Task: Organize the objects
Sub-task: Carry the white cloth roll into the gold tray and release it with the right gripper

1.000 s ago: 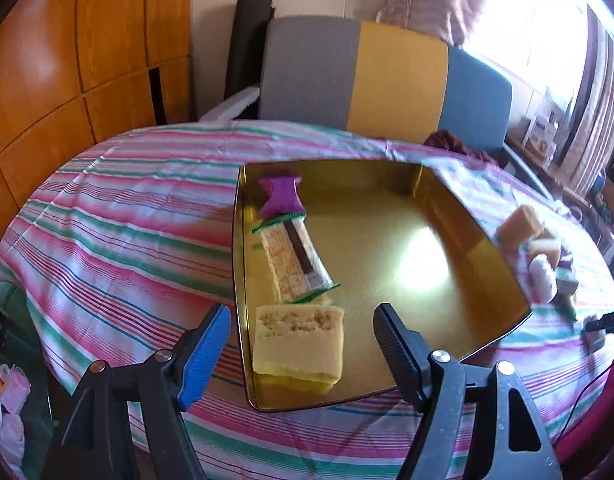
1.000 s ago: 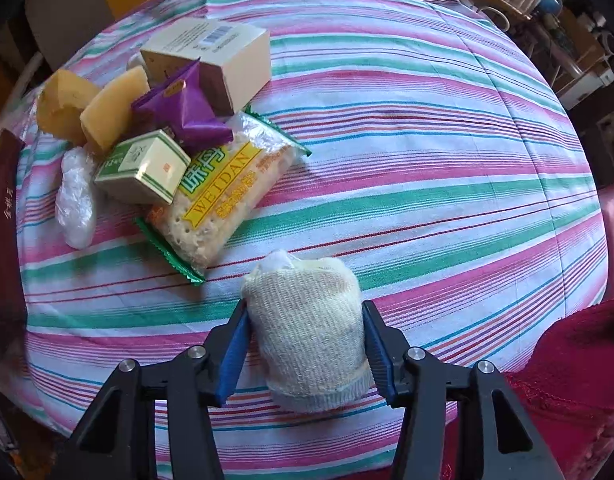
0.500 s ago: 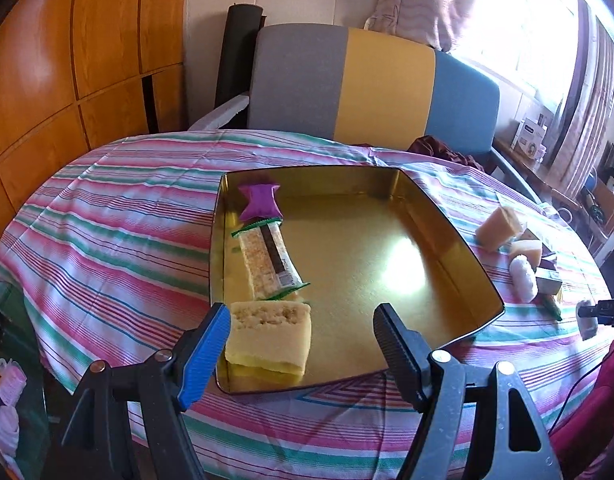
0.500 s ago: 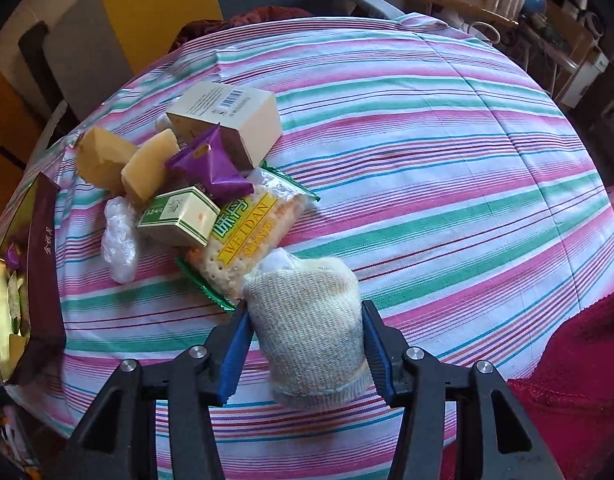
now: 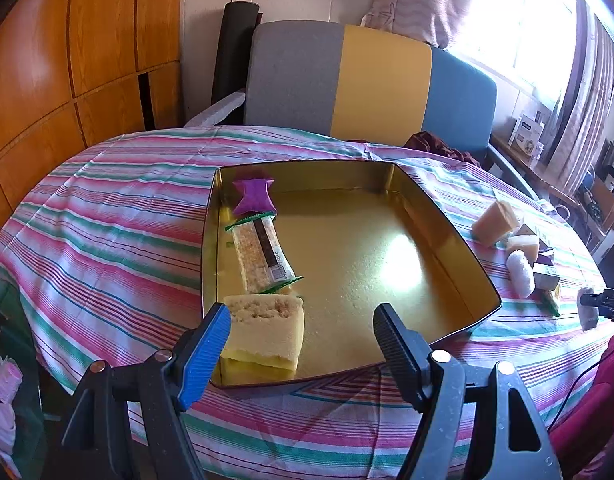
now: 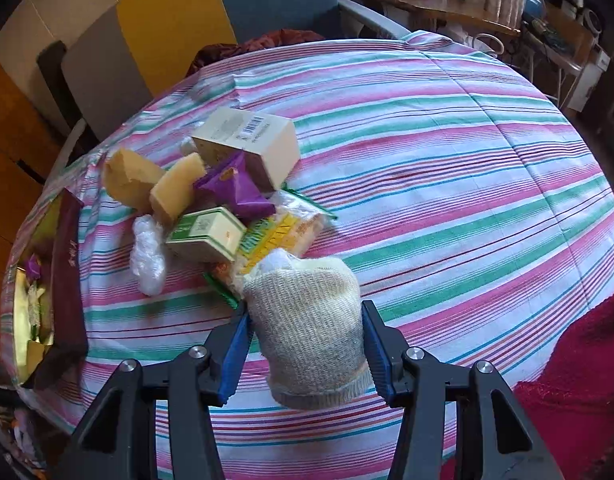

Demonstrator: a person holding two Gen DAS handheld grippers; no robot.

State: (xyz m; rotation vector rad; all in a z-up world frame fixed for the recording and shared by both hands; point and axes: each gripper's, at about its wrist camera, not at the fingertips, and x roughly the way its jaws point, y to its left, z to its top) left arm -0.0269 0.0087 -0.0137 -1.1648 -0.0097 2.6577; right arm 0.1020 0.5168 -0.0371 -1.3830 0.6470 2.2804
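My right gripper is shut on a rolled beige knit sock and holds it above the striped tablecloth. Beyond it lies a pile: a cracker packet, a green-and-white box, a purple wrapper, two yellow sponge pieces, a cream box and a white plastic bundle. My left gripper is open and empty at the near edge of a gold tin tray. The tray holds a yellow sponge, a cracker packet and a purple wrapper.
The round table has a pink, green and white striped cloth. A grey, yellow and blue chair stands behind it. A red garment is at the near right. The tray's dark outer wall shows in the right wrist view.
My right gripper has lifted the sock up and back, so more of the table and the pile shows. My left gripper has drawn back and up from the tray.
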